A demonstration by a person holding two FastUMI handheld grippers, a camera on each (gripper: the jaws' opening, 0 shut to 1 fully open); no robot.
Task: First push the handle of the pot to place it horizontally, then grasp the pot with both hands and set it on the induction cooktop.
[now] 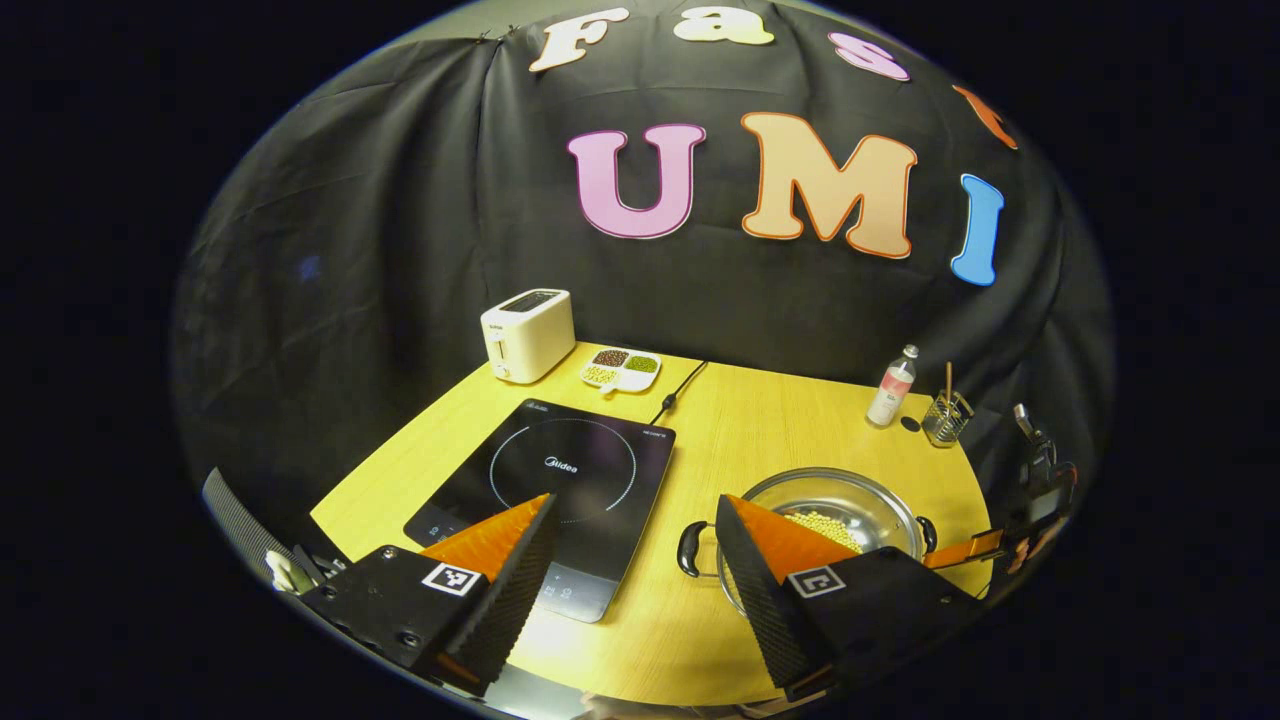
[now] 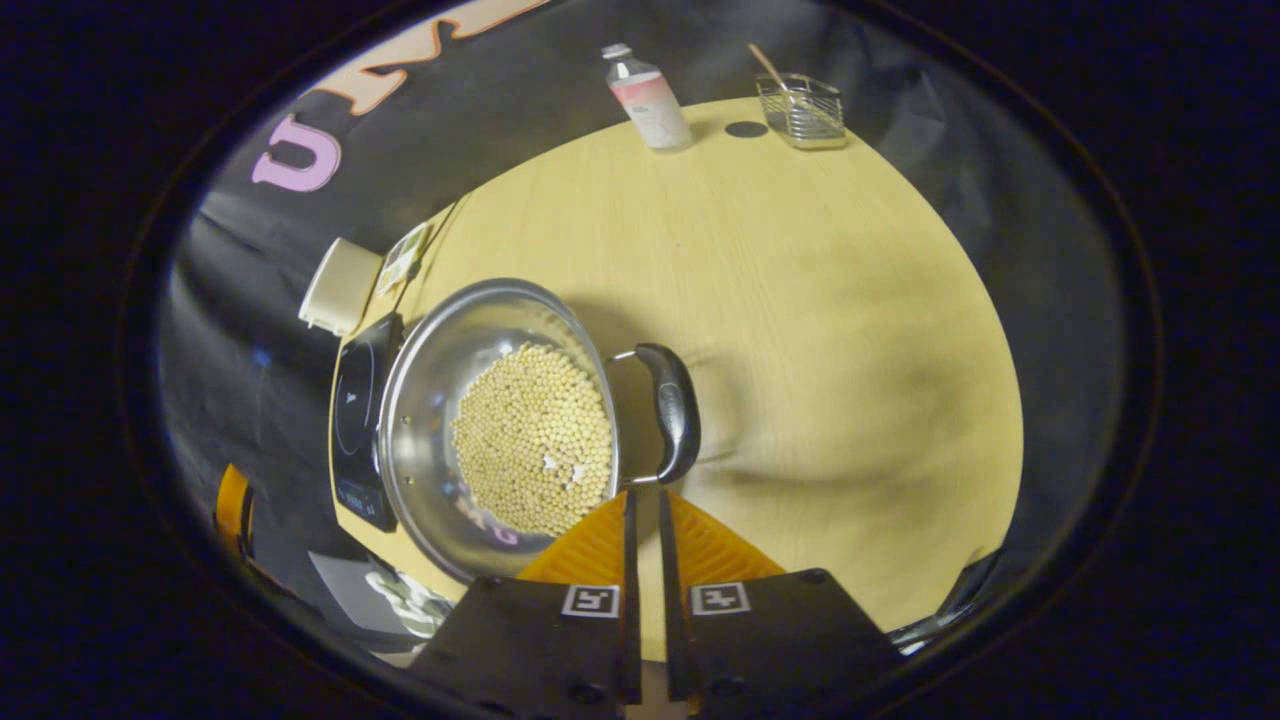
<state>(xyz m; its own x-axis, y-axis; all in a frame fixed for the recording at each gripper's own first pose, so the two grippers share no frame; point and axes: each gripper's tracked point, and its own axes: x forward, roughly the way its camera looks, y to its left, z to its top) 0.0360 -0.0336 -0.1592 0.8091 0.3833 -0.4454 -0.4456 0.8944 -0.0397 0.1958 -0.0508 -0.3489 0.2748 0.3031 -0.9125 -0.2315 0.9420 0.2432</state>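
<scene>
A steel pot with pale beans inside stands on the yellow table, right of the black induction cooktop. My left gripper is open and hovers low over the table's front, its right finger in front of the pot's near black handle. In the right gripper view the pot lies left of centre, its black handle pointing right. My right gripper is shut, with its tips right at the lower end of that handle. The right gripper also shows beside the pot's far handle.
A white toaster and a divided dish of beans sit at the table's back left, with a black cable running to the cooktop. A bottle and a wire holder stand at the far right corner.
</scene>
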